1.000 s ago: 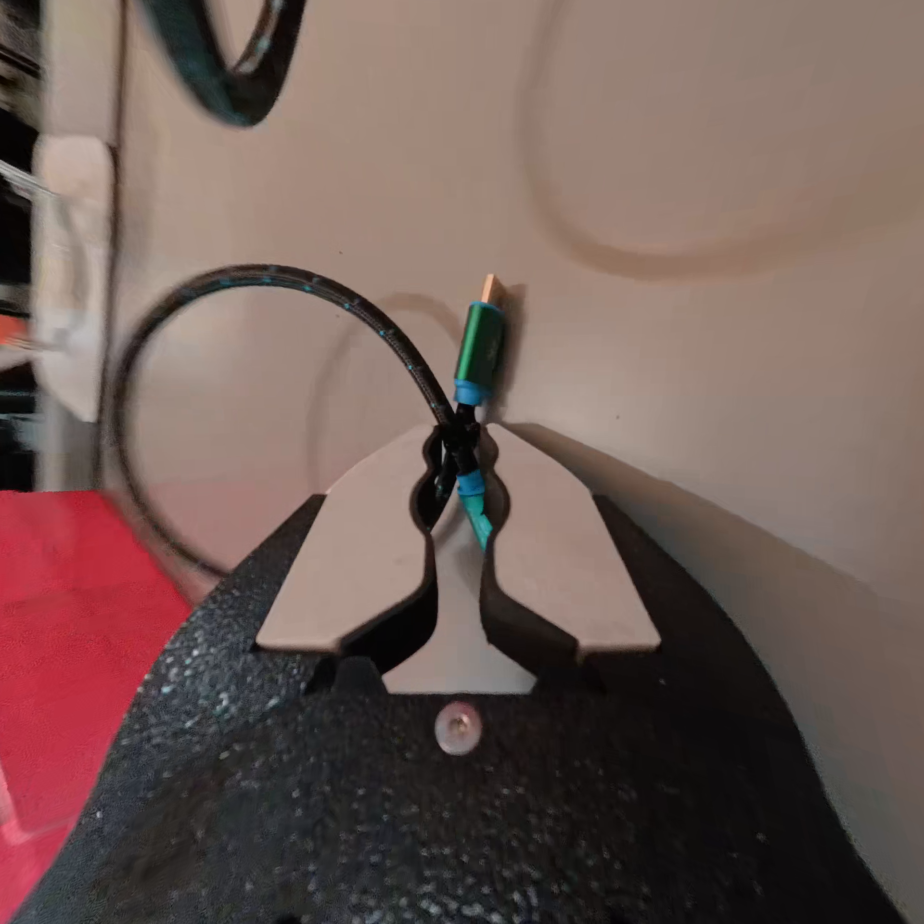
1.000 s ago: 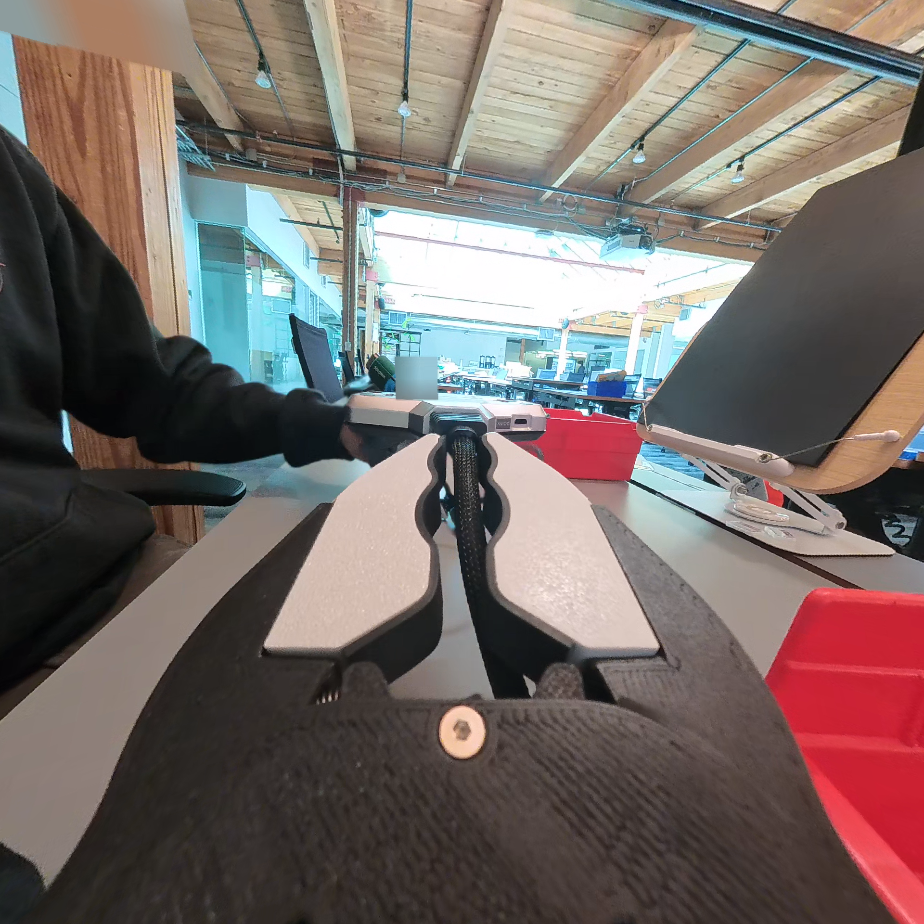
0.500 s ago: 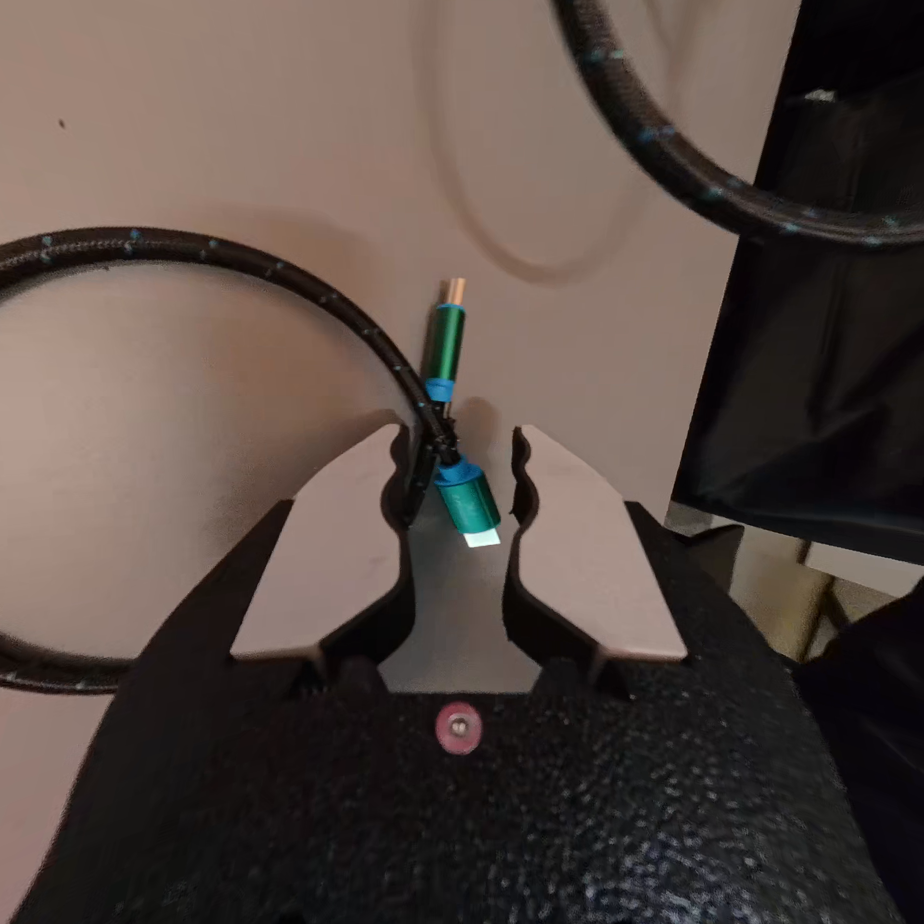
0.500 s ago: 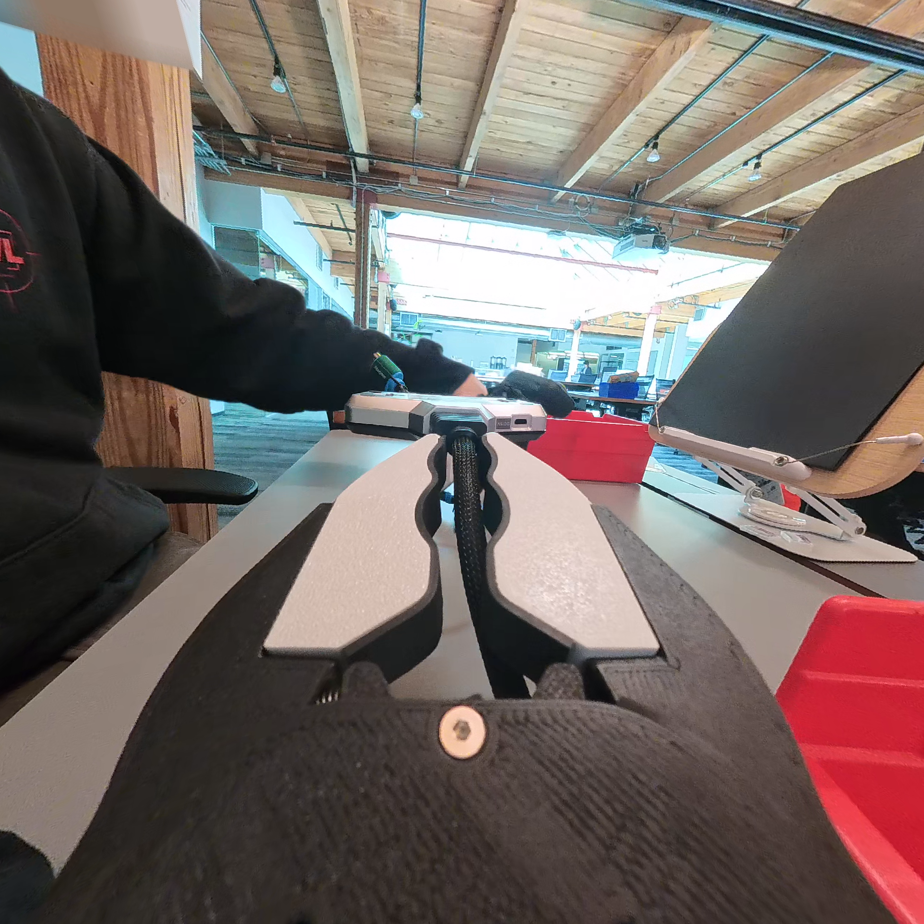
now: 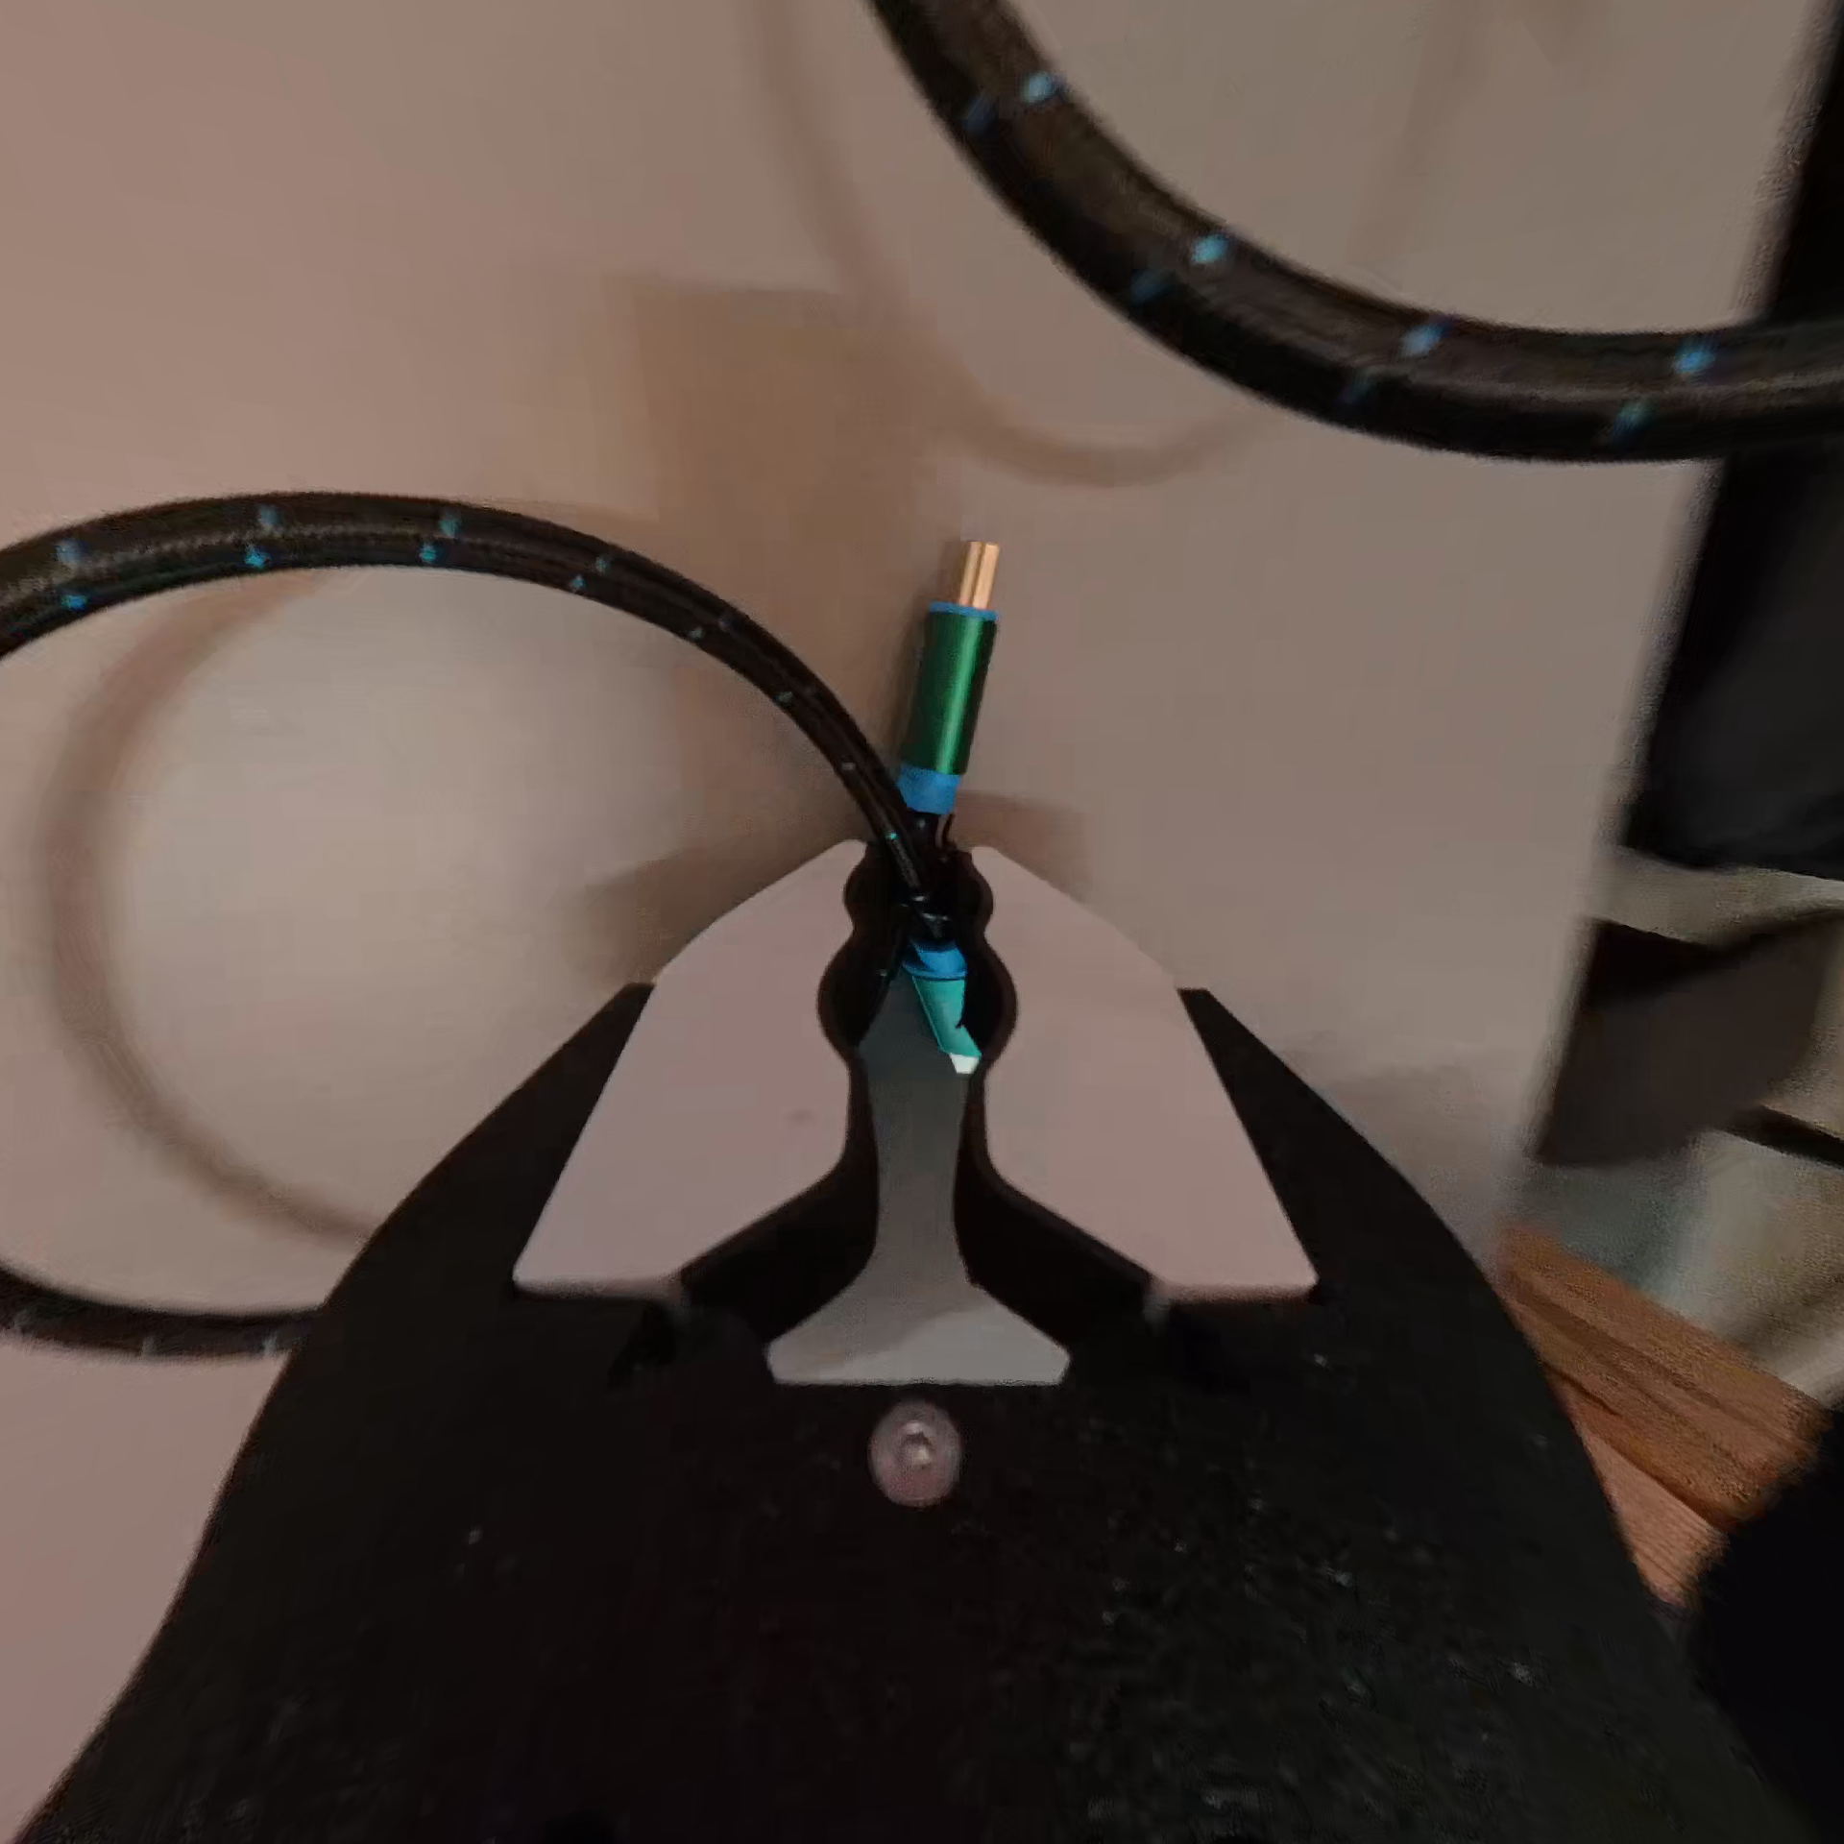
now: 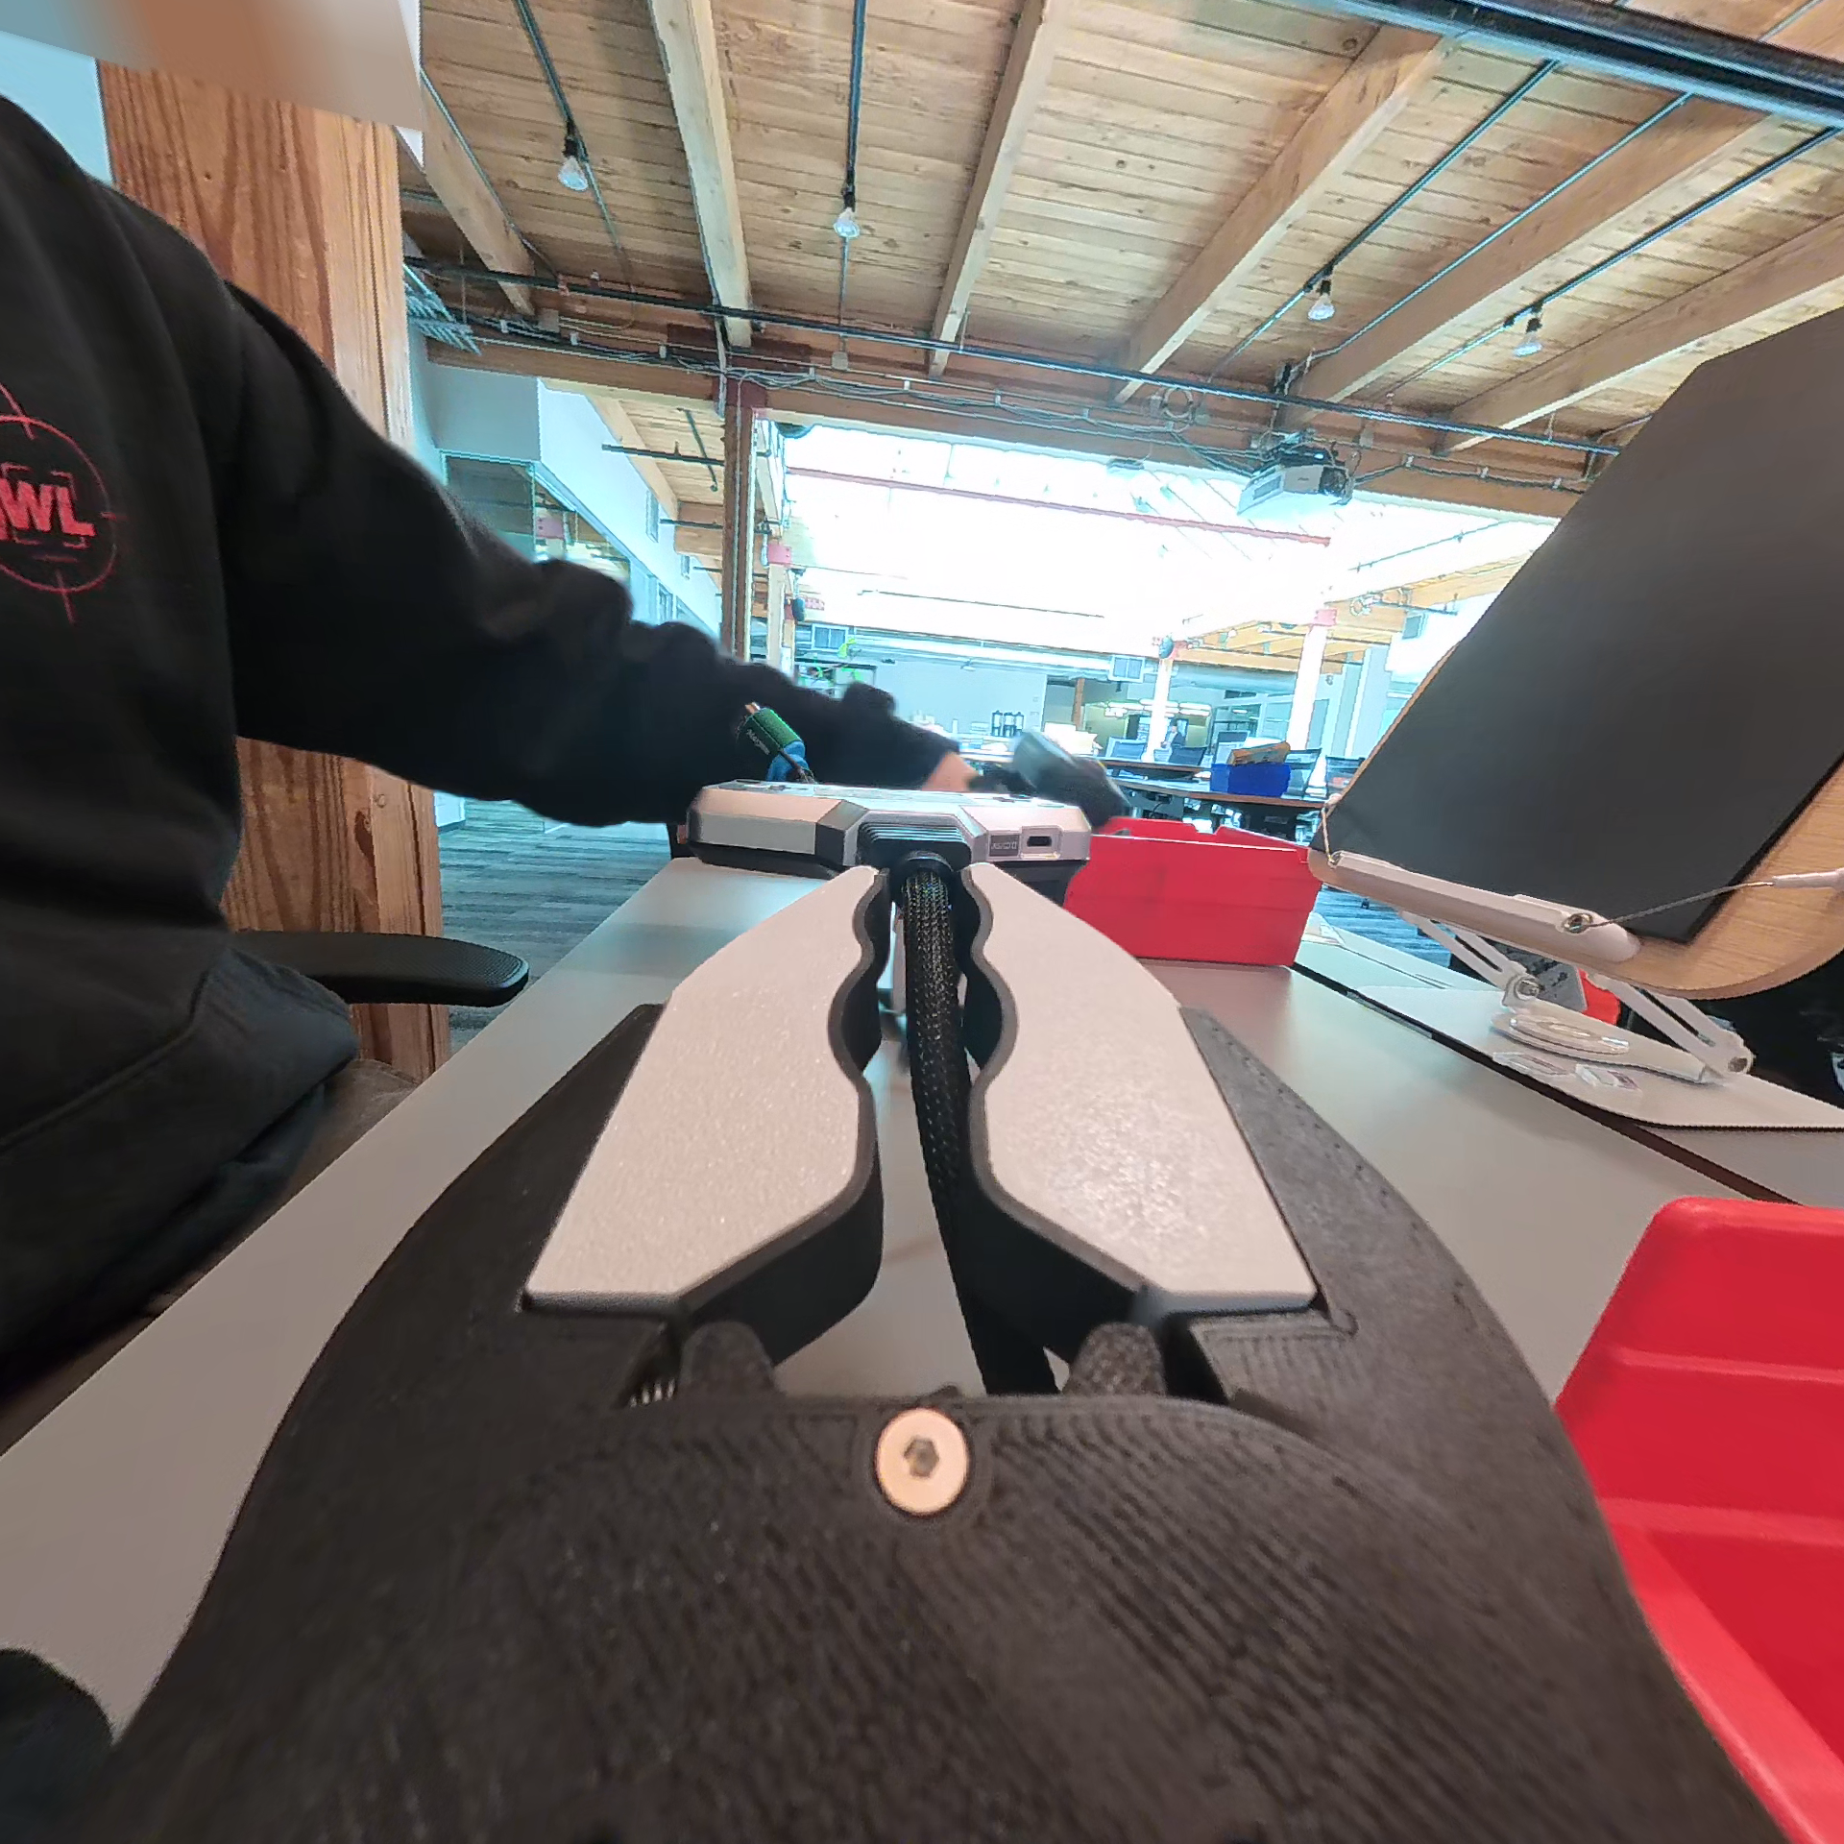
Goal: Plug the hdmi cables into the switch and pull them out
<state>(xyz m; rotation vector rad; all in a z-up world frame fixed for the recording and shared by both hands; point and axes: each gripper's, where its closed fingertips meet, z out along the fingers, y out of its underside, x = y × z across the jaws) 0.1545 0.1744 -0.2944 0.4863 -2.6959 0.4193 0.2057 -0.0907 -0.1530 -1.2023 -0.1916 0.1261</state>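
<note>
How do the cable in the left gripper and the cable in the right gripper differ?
The left gripper holds a blue-flecked cable whose green plug is free. The right gripper holds a plain black cable plugged into the switch. The left cable loops; the right runs straight. Both are braided and clamped.

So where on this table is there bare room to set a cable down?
Bare grey table lies between the person's sleeve and the right hand-held gripper. A narrower bare strip runs between that gripper and the near red bin. It is crowded around the switch and far red bin.
</note>
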